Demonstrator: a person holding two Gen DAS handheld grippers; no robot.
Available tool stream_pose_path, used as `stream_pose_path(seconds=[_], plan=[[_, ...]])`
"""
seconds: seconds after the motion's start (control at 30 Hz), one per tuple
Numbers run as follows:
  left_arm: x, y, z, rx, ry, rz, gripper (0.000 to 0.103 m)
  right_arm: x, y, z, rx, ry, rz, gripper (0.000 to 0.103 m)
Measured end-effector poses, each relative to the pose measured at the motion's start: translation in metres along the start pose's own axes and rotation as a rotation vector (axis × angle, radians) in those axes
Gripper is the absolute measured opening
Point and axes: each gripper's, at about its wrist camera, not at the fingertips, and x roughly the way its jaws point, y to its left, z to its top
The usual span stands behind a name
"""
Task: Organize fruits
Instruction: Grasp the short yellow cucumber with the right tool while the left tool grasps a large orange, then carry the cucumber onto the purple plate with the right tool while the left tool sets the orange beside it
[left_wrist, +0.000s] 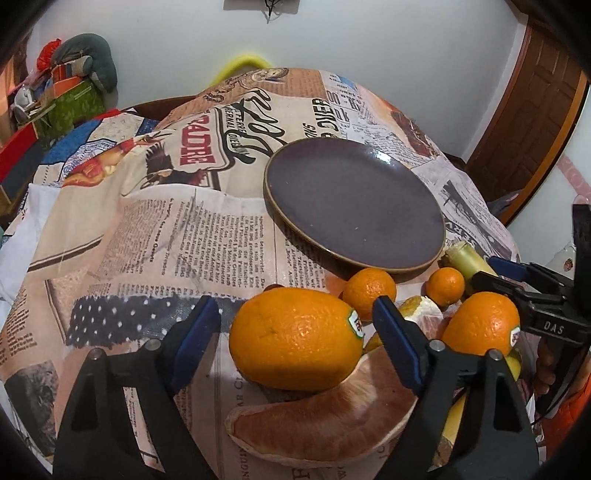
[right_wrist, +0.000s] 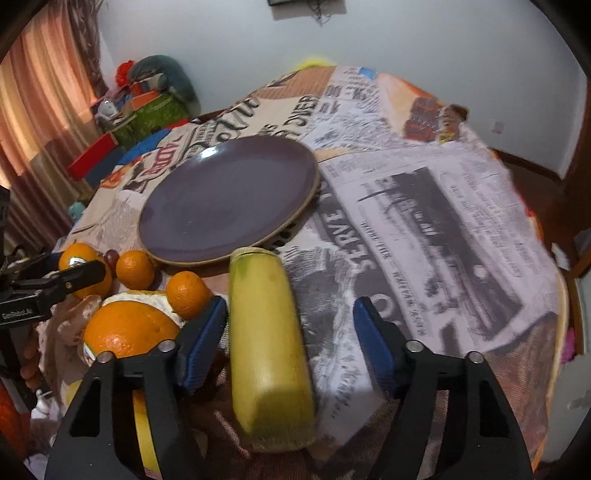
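Note:
A dark purple plate (left_wrist: 354, 206) lies empty on the newspaper-print cloth; it also shows in the right wrist view (right_wrist: 229, 206). My left gripper (left_wrist: 295, 325) is open around a large stickered orange (left_wrist: 295, 338), fingers apart from it. A pomelo wedge (left_wrist: 321, 424) lies just below. Two mandarins (left_wrist: 369, 295) (left_wrist: 446, 286) and a second orange (left_wrist: 480, 325) lie to the right. My right gripper (right_wrist: 291, 328) is open around a pale green sugarcane piece (right_wrist: 269, 350) and shows from the side in the left wrist view (left_wrist: 513, 273).
A peeled fruit with white pith (right_wrist: 147, 299) and a yellow banana (right_wrist: 142, 424) lie among the oranges. Boxes and a stuffed toy (left_wrist: 74, 85) are stacked at the back left. The cloth is wrinkled left of the plate. A wooden door (left_wrist: 532, 103) stands at right.

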Motion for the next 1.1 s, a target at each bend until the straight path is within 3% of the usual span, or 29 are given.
stream_pose_path(seconds=[0.1, 0.17, 0.3, 0.53, 0.67, 1.1], plan=[[0.003, 0.000, -0.002, 0.001, 0.011, -0.006, 0.076, 0.004, -0.003, 0.001, 0.013, 0.015, 0.048, 0.057], [0.005, -0.001, -0.003, 0.006, 0.015, 0.004, 0.075, 0.005, -0.003, 0.001, 0.004, 0.022, 0.065, 0.046], [0.008, -0.006, -0.004, 0.037, 0.015, 0.020, 0.069, 0.008, -0.001, 0.001, -0.020, 0.054, 0.100, 0.036], [0.006, -0.003, -0.003, 0.033, 0.021, 0.018, 0.065, 0.004, 0.000, 0.003, -0.012, 0.050, 0.078, 0.036], [0.001, -0.005, 0.000, 0.031, 0.013, 0.011, 0.065, -0.010, 0.002, 0.005, -0.009, -0.002, 0.068, 0.035], [-0.047, -0.023, 0.037, 0.070, -0.142, 0.002, 0.065, -0.050, 0.020, 0.028, -0.022, -0.153, 0.044, 0.034]])
